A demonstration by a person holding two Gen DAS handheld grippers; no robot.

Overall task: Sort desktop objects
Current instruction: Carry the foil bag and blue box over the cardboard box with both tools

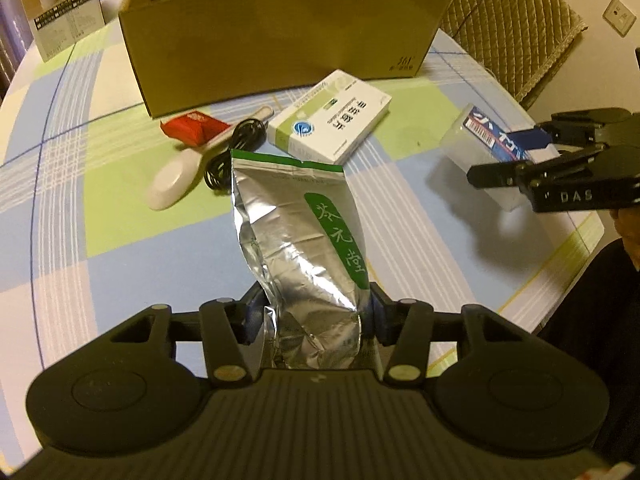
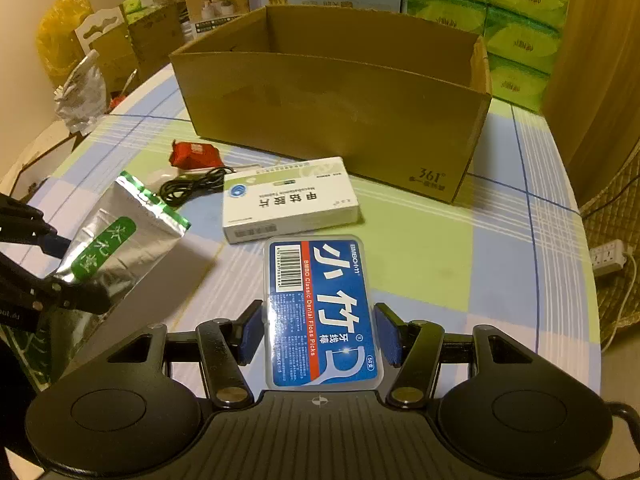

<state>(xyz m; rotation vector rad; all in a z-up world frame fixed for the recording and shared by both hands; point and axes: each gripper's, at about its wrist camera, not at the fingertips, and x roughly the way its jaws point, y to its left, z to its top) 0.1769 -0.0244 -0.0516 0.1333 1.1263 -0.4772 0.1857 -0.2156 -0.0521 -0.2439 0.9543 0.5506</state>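
Note:
My left gripper (image 1: 316, 316) is shut on the bottom of a silver foil pouch (image 1: 296, 232) with a green label and holds it above the table. My right gripper (image 2: 320, 336) is shut on a clear dental floss pick box (image 2: 320, 312) with a blue label. In the left wrist view the right gripper (image 1: 508, 152) holds that floss box (image 1: 480, 136) at the right. In the right wrist view the left gripper (image 2: 74, 270) and the pouch (image 2: 120, 236) are at the left. An open cardboard box (image 1: 272, 36) (image 2: 332, 112) stands behind.
On the checked tablecloth (image 2: 420, 240) lie a white-green medicine box (image 2: 288, 200), a red packet (image 2: 192, 154), a black cable (image 2: 192, 186) and a white handheld device (image 1: 176, 184). Green tissue packs (image 2: 520, 32) stand behind the box. A quilted chair (image 1: 512, 20) is at the table's far right.

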